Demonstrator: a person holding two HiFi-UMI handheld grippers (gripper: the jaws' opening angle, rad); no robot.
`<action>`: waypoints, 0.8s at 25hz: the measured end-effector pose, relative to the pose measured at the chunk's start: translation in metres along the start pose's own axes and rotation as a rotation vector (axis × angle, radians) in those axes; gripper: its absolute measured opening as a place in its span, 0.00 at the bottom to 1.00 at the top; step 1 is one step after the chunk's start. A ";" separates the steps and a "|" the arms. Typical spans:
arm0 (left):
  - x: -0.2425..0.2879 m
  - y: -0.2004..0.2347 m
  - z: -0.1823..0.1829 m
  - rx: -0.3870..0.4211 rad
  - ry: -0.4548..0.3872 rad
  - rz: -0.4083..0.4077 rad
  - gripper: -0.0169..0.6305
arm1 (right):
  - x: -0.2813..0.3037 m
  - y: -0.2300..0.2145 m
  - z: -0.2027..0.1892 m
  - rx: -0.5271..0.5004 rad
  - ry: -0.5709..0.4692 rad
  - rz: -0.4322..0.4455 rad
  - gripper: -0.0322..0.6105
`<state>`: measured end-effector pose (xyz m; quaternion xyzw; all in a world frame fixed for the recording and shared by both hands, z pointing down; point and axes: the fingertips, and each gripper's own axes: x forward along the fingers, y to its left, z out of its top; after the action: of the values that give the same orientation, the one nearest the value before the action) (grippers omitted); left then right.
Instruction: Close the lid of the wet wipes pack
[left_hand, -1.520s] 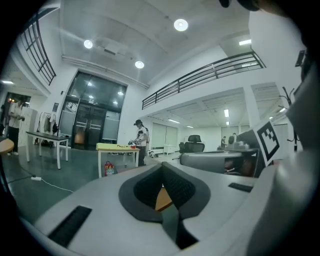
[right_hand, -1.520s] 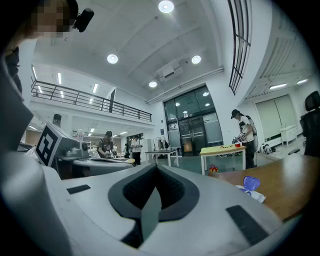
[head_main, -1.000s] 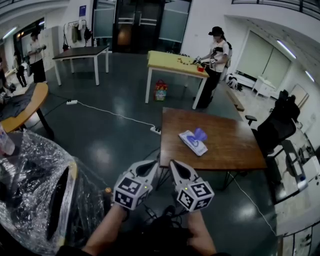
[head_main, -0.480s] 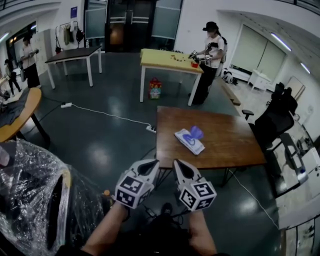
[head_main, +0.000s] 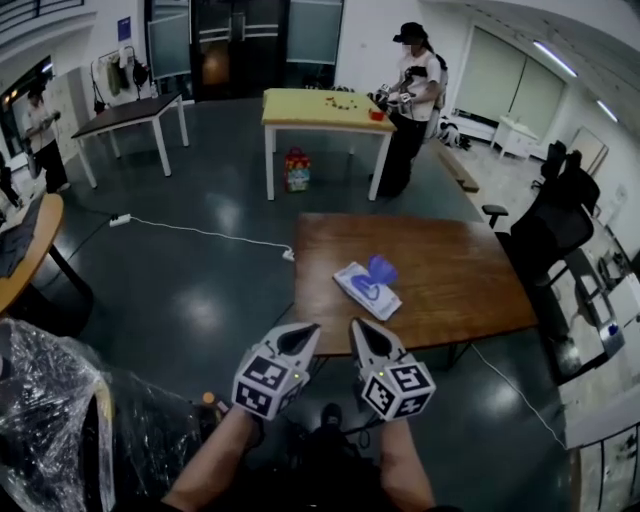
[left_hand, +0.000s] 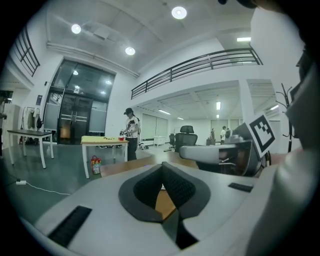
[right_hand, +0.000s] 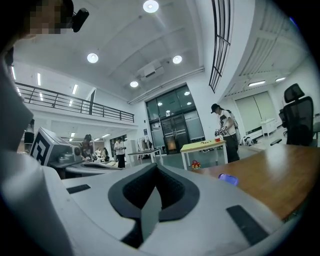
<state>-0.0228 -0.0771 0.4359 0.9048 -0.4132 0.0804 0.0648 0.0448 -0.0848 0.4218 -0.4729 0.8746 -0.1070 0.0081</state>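
Wipes pack (head_main: 360, 291) print — too small to read.

Glossy dark floor (head_main: 200, 290), yellow table (head_main: 320, 105) (person (head_main: 412, 90) beside), glass doors (head_main: 215, 50)

- The left gripper (head_main: 302, 335) is held low in front of the body, its jaws pressed together with nothing between them.
- The right gripper (head_main: 358, 331) sits just beside it, jaws likewise together and empty.
- The left forearm (head_main: 205, 468) and right forearm (head_main: 402, 470) reach forward side by side, and the gripper tips angle towards each other.
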 end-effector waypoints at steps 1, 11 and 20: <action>0.014 0.003 -0.001 0.000 0.006 -0.005 0.04 | 0.006 -0.014 -0.001 0.006 0.005 -0.008 0.07; 0.136 0.017 -0.008 -0.019 0.085 -0.048 0.03 | 0.049 -0.130 -0.007 0.059 0.068 -0.065 0.07; 0.216 0.027 -0.017 -0.044 0.155 -0.023 0.04 | 0.076 -0.215 -0.012 0.075 0.133 -0.060 0.07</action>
<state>0.0942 -0.2508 0.4965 0.8988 -0.3982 0.1404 0.1174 0.1788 -0.2601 0.4819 -0.4901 0.8540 -0.1710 -0.0354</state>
